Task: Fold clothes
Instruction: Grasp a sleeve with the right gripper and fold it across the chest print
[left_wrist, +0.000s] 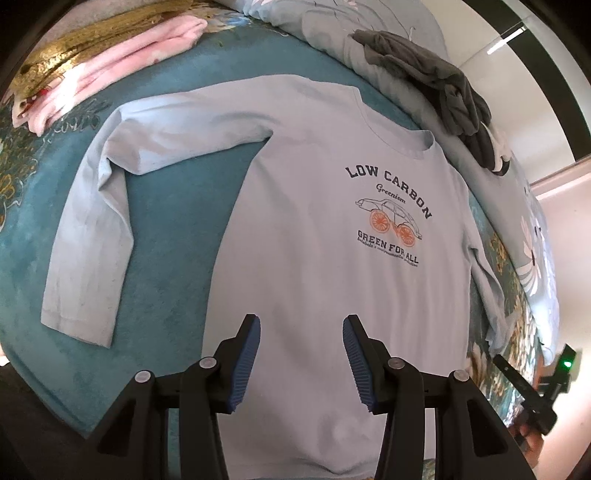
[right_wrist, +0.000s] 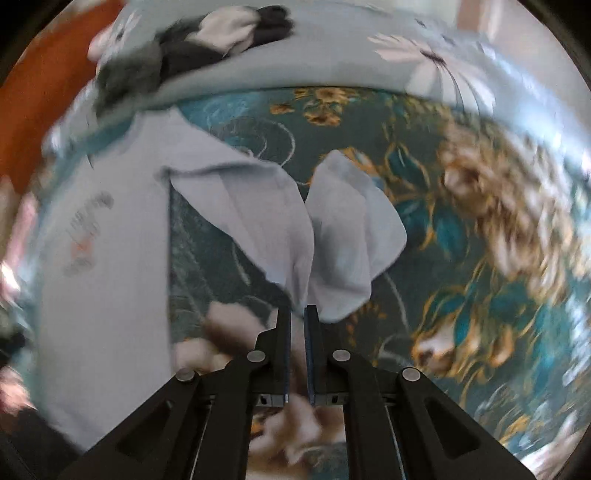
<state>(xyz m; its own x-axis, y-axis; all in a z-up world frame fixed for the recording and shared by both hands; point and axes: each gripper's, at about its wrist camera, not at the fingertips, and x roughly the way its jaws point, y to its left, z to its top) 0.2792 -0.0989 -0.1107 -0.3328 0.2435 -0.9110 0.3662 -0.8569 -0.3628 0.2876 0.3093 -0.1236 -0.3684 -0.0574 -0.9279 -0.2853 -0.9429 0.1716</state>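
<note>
Your pale blue long-sleeved shirt (left_wrist: 314, 229) lies print-up on the teal floral bedspread (left_wrist: 170, 206). Your left gripper (left_wrist: 301, 363) hangs over its hem at 6 o'clock, jaws released and holding nothing. Your right gripper (right_wrist: 297, 314) has its jaws clenched on the shirt's sleeve (right_wrist: 332, 236), which bunches toward 12 o'clock above the bedspread.

Counted: one pale blue long-sleeved shirt (left_wrist: 317, 280), one pink folded garment (left_wrist: 110, 70), one grey crumpled garment (left_wrist: 436, 77), two grippers.
</note>
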